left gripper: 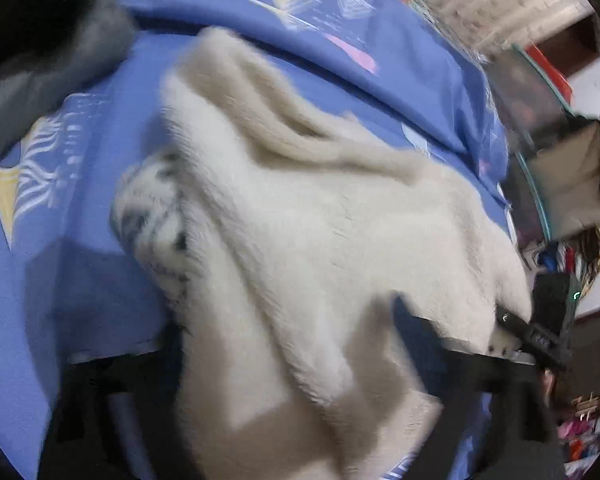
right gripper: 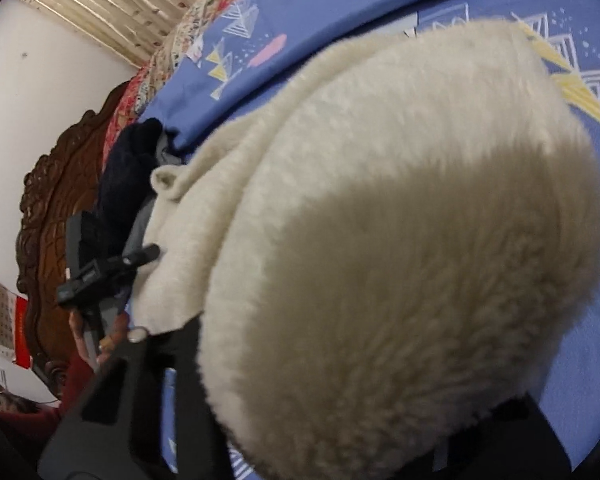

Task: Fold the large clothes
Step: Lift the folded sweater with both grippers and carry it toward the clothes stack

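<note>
Left wrist view looks down on a cream fleece garment [left gripper: 320,232] lying on the bed [left gripper: 80,280], on a blue sheet with printed triangles. A thick fold runs across the garment's far part, and a patterned cuff or lining [left gripper: 148,216] pokes out at its left edge. Beyond the garment, at the far left corner of the bed, sits a grey and dark pile of clothes [left gripper: 48,64].

Left gripper [left gripper: 292,344] sits over the garment's near edge; fleece fills the space between its fingers, but motion blur keeps me from telling whether they are clenched on it. The right gripper [left gripper: 532,332] shows at the garment's right edge, and its fingers seem to meet on the fabric there.

Right wrist view is mostly filled by a bulging mound of fleece [right gripper: 400,260] draped over that gripper, hiding its fingers, so a grip cannot be confirmed from there. Past the garment, a carved headboard [right gripper: 48,216] stands.

My reading: a fold is in progress, with the near edge being lifted. Next, both edges likely need carrying together across the garment toward the far fold, keeping the thick pile from bunching, then laying flat.
</note>
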Available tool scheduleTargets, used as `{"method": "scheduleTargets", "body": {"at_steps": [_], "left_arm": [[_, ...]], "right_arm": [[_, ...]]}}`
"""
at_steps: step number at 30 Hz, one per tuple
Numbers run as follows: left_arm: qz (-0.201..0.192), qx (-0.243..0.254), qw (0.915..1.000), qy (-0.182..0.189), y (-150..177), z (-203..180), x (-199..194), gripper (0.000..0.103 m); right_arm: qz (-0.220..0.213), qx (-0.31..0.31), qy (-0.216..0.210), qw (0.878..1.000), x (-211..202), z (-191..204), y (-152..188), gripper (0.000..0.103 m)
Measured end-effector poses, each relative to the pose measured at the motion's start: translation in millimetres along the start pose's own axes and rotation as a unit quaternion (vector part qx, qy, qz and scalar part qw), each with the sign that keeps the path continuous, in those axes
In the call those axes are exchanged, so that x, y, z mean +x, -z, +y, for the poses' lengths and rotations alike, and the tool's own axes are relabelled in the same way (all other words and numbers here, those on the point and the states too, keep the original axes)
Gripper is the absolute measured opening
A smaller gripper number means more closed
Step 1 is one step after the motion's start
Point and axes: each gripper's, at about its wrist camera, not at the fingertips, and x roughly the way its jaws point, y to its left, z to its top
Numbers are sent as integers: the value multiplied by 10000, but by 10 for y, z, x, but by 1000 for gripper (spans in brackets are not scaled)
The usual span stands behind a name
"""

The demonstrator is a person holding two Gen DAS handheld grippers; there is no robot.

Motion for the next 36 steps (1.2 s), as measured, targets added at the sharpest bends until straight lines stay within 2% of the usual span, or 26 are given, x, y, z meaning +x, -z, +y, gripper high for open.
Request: {"method": "scheduleTargets", "body": {"at_steps": [1,2,4,8,12,16,17,20,22,23,25,27,29,30,31,32,33,34,36], "left_arm": [[-36,179,9993,-326,22,-81,4,71],[-23,262,9989,-384,40,-108,-5,59],[-63,142,9997,-174,63,-108,-137,53],[-364,266,9981,408,230,-249,-616,50],[-617,526,9943,696,485,-362,-1086,50],[-1182,453,9881,878,531,-173,-1796,49],[-1496,382,9840,887,503,-53,-2109,49],[-2155,266,9733,746,421,237,-2774,49],[-2680,198,9623,408,296,497,-3317,49],[-2902,161,9565,251,236,605,-3546,49],[-3388,34,9407,-152,100,889,-4028,49],[-3719,-279,9248,-756,-73,1274,-4369,49],[-3747,-656,9182,-1104,-189,1643,-4482,49],[-3654,-951,9165,-1320,-283,1925,-4463,49],[-3515,-1188,9158,-1537,-346,2167,-4401,50],[-3233,-1485,9154,-1883,-434,2474,-4237,52],[-2966,-1684,9155,-2133,-503,2669,-4070,52],[-2591,-1917,9153,-2414,-539,2903,-3869,53],[-2195,-2179,9135,-2643,-515,3197,-3585,60]], "right_arm": [[-47,-19,-30,10000,-70,49,12,34],[-92,-44,-75,9999,-128,101,16,33],[-230,-206,-212,9993,-331,304,59,32],[-468,-801,-388,9949,-741,887,206,32],[-491,-1363,-489,9882,-954,1467,316,32],[-417,-2013,-634,9766,-938,2229,277,32],[-421,-2141,-672,9736,-919,2390,252,32],[-509,-2789,-908,9547,-755,3211,70,32],[-544,-3106,-1099,9426,-636,3680,-73,32],[-587,-3363,-1242,9317,-506,4047,-186,32],[-641,-3629,-1472,9179,-259,4557,-384,32],[-675,-3691,-1527,9143,135,5004,-657,34],[-589,-3636,-1381,9194,601,5286,-877,39],[-433,-3502,-1191,9281,1035,5401,-1027,50],[-345,-3396,-992,9347,1287,5419,-1094,69],[-278,-3258,-575,9433,1603,5423,-1173,79],[-311,-3058,227,9513,1976,5357,-1237,88],[-298,-2850,844,9543,2275,5238,-1273,88],[-272,-2264,1520,9617,2584,4914,-1299,88]]}}
